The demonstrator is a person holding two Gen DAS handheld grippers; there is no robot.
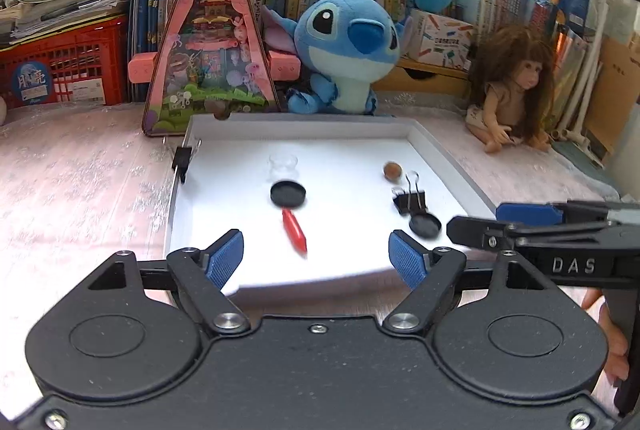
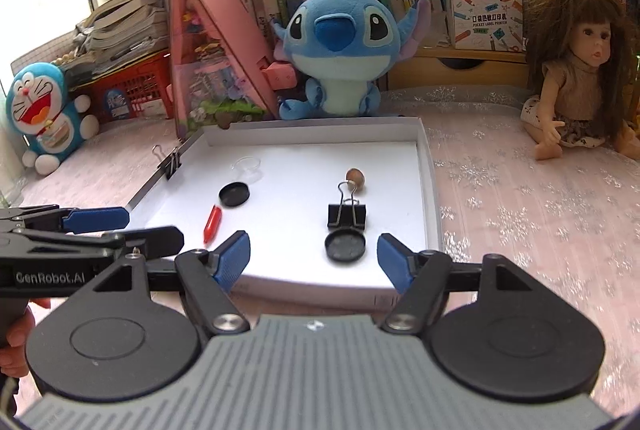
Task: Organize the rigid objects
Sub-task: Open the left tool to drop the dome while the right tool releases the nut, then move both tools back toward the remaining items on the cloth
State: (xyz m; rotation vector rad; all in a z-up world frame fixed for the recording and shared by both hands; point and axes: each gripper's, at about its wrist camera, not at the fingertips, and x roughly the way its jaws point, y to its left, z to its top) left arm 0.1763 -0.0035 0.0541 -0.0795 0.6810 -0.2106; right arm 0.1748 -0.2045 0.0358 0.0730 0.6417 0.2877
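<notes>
- My left gripper stands released, blue pads wide apart with nothing between them, hanging over the near edge of the white tray.
- My right gripper is likewise spread and empty, hovering just short of the tray's near rim.
- The rigid things all lie inside the tray: a black round cap beside a clear little dish, a red crayon-like piece just in front of them, and on the right side a black binder clip with a second black cap touching its near edge and a brown nut behind it.
- Another binder clip is pinched onto the tray's left wall, I judge to hold that wall's corner firm.
- They seem to fall into two loose groups, so sorting looks well along.
- Both grippers sit back from the tray, I think, so the pads disturb nothing already placed.
- The blue plush and the doll sit beyond on the pink surface.
</notes>
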